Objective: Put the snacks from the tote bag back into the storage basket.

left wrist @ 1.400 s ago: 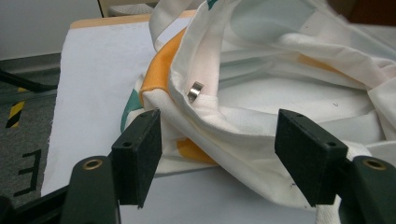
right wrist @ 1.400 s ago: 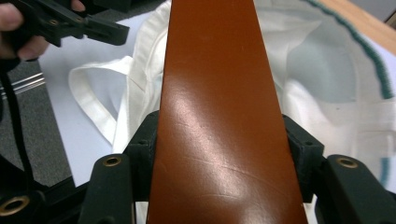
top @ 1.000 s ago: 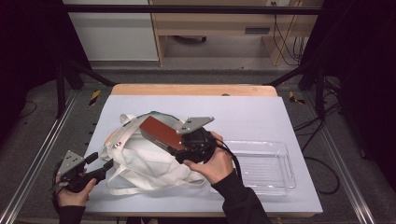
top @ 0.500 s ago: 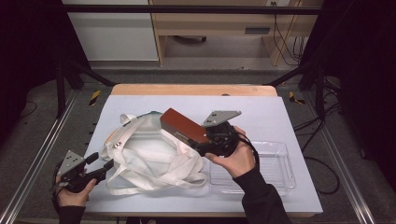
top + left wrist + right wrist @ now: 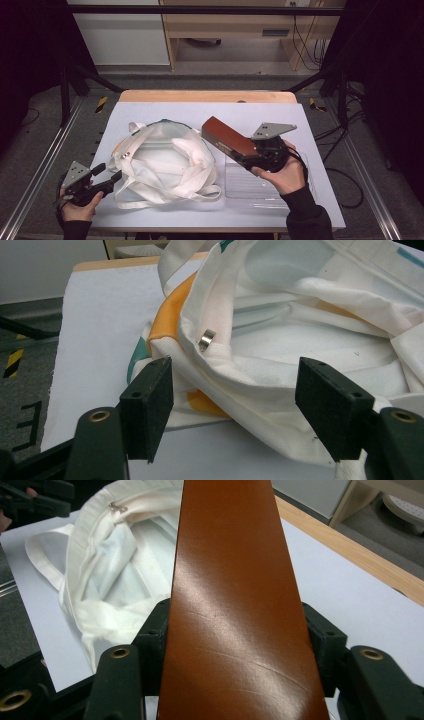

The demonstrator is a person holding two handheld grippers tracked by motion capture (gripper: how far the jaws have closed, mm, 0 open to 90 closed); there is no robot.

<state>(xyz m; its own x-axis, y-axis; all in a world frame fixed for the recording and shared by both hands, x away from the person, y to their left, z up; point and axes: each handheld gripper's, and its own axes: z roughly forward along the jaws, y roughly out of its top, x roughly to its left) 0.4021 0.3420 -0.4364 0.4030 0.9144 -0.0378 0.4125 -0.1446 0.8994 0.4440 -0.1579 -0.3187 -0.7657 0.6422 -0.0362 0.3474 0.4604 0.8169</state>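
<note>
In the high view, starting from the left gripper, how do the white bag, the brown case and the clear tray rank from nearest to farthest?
From the left gripper, at the table's front left corner:
1. White bag, just beside its jaws, left of the middle.
2. Brown case, raised in the right gripper, right of the bag.
3. Clear tray, front right; too close to the case to rank firmly.

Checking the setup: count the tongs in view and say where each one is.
2. The left tongs sit at the table's near left, open beside the white cloth bag. The right tongs are above the clear tray, shut on a brown case.
</note>
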